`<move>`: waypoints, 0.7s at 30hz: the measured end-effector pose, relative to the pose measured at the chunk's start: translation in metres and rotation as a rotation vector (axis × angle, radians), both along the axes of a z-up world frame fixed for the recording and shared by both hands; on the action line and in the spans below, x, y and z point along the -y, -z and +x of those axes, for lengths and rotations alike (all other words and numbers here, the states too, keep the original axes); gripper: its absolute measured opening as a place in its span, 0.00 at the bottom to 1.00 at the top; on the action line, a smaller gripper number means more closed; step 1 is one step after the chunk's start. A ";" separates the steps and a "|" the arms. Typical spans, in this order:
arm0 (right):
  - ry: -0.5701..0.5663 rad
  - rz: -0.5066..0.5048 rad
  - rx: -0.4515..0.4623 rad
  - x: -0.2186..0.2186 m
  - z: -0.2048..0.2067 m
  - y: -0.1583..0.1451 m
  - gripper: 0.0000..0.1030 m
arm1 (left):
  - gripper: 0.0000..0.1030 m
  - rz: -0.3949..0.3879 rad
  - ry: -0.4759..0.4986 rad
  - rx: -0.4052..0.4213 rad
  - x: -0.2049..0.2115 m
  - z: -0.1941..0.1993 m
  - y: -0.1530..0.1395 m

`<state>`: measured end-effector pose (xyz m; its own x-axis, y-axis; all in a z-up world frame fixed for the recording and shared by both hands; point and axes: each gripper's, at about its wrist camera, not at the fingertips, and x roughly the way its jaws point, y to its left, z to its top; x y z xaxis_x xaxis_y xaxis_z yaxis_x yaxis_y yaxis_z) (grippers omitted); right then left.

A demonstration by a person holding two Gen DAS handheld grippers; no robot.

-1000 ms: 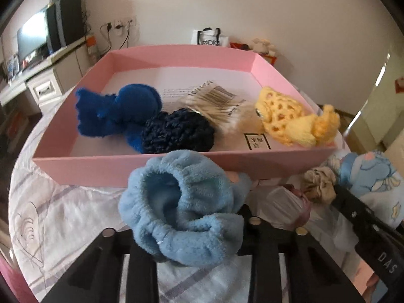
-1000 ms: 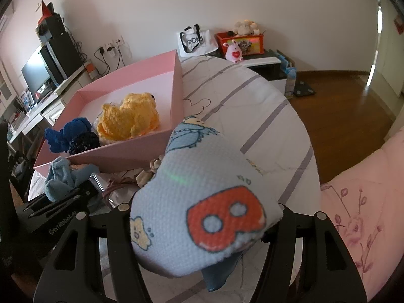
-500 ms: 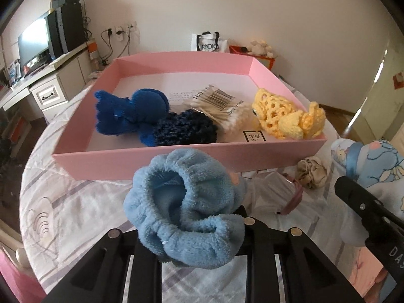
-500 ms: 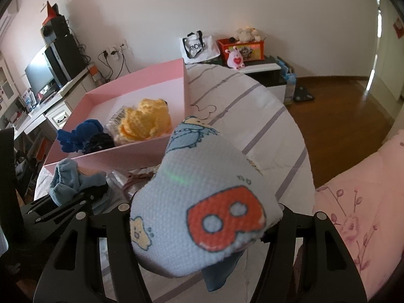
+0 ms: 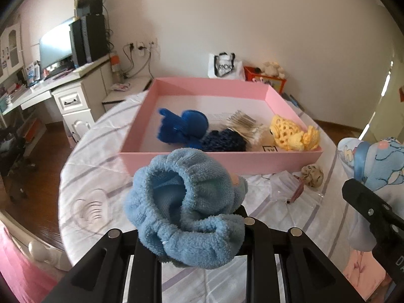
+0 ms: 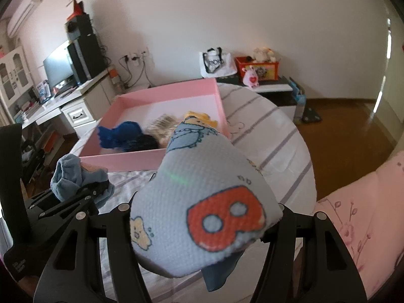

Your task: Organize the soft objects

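1. While both loads hang clear of the bedcover, the step in hand is carrying them to the pink tray (image 5: pixel 222 160).
2. My left gripper (image 5: pixel 202 229) is pinched nearly shut on a light-blue fleece scrunchie (image 5: pixel 186 202), a plush, gathered ring.
3. My right gripper (image 6: pixel 202 217) clamps a printed cartoon pouch (image 6: pixel 202 202), padded, with a waffle weave.
4. I judge the next move needs each load carried past the near tray wall, then released beside the crocheted blue toy (image 5: pixel 181 126) and yellow toy (image 5: pixel 293 133).
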<state>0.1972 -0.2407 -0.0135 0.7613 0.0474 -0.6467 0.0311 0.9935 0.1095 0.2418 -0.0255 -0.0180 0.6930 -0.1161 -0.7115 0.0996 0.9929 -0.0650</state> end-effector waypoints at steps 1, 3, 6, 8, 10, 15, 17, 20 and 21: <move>-0.006 -0.003 0.005 -0.003 -0.003 -0.002 0.57 | 0.20 0.001 -0.007 0.011 -0.004 -0.007 -0.004; -0.022 -0.011 0.018 -0.010 -0.010 -0.006 0.57 | 0.20 -0.002 -0.015 0.023 -0.008 -0.016 -0.010; -0.040 -0.018 0.037 -0.019 -0.019 -0.013 0.57 | 0.20 -0.004 -0.028 0.049 -0.015 -0.033 -0.021; -0.052 -0.023 0.050 -0.024 -0.024 -0.018 0.57 | 0.20 -0.003 -0.038 0.069 -0.020 -0.046 -0.028; -0.063 -0.027 0.066 -0.029 -0.031 -0.023 0.57 | 0.20 -0.005 -0.047 0.091 -0.025 -0.060 -0.037; -0.088 -0.036 0.108 -0.038 -0.050 -0.036 0.58 | 0.20 -0.008 -0.061 0.139 -0.033 -0.091 -0.053; -0.094 -0.039 0.124 -0.041 -0.058 -0.039 0.58 | 0.20 -0.007 -0.066 0.155 -0.036 -0.102 -0.058; -0.104 -0.042 0.149 -0.045 -0.070 -0.045 0.57 | 0.20 -0.006 -0.072 0.180 -0.037 -0.120 -0.067; -0.108 -0.044 0.158 -0.046 -0.074 -0.048 0.58 | 0.20 -0.006 -0.074 0.187 -0.038 -0.126 -0.069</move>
<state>0.1235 -0.1947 0.0344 0.8453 0.1090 -0.5231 -0.0901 0.9940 0.0614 0.1155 0.0123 0.0512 0.8201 -0.0635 -0.5687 0.0371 0.9976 -0.0579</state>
